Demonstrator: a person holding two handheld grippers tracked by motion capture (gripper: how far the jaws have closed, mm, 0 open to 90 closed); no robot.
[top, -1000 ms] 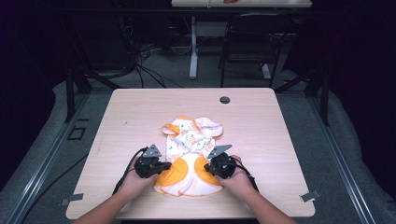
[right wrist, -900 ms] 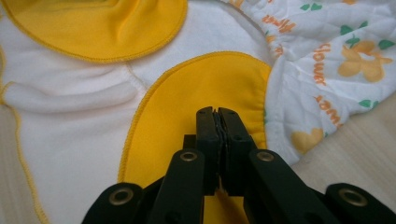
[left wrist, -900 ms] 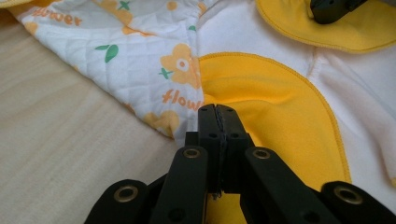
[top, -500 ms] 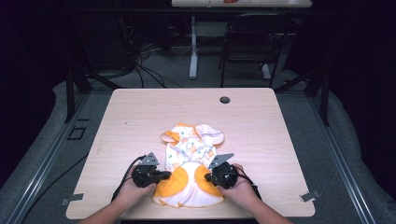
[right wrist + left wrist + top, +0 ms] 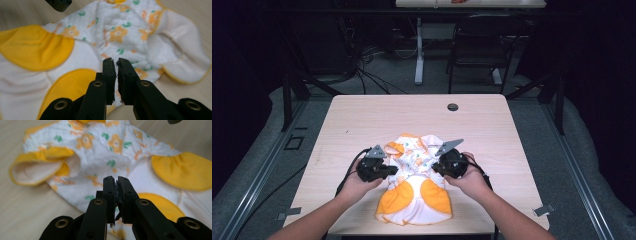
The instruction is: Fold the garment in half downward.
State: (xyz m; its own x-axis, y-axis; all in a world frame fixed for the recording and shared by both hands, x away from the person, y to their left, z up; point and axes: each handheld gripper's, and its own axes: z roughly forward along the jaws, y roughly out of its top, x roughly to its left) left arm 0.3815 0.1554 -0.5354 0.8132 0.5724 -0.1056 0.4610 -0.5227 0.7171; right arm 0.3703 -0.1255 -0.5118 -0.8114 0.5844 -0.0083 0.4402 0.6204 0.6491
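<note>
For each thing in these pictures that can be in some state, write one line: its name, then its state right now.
Baby garment: lying crumpled on the table, partly spread, yellow patches facing up.
Left gripper: jaws shut, at the garment's edge.
Right gripper: jaws shut, at the garment's opposite edge.
Table: holding the garment near the person's side.
</note>
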